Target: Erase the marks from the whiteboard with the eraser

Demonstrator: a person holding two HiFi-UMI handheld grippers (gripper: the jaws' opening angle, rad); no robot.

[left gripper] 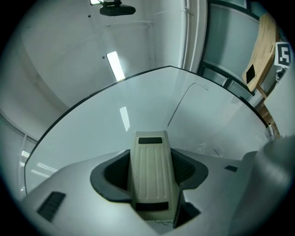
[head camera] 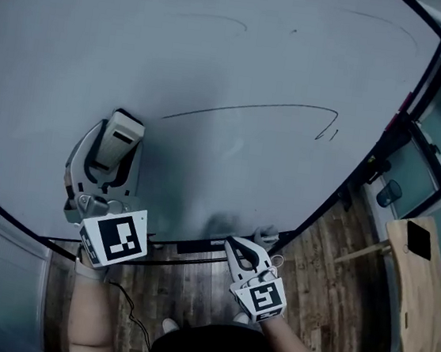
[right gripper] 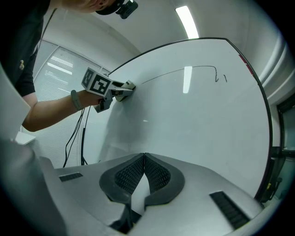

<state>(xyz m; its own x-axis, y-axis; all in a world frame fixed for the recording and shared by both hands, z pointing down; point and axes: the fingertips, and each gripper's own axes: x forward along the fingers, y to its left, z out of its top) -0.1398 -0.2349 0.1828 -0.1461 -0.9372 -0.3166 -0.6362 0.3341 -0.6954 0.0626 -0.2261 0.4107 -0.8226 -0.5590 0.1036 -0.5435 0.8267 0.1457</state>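
While the left gripper (head camera: 115, 149) clamps the eraser (left gripper: 151, 171) snugly between its jaws, the whiteboard (head camera: 219, 59) sits right at the jaw tips, though contact is hard to call. Beyond those jaws and off to their right, a long thin line (head camera: 253, 108) and a little squiggle (head camera: 327, 133) at its end are unwiped, so most of the job looks left to do. The right gripper (right gripper: 144, 168) hangs low, jaws pressed together on nothing, with the board ahead of them.
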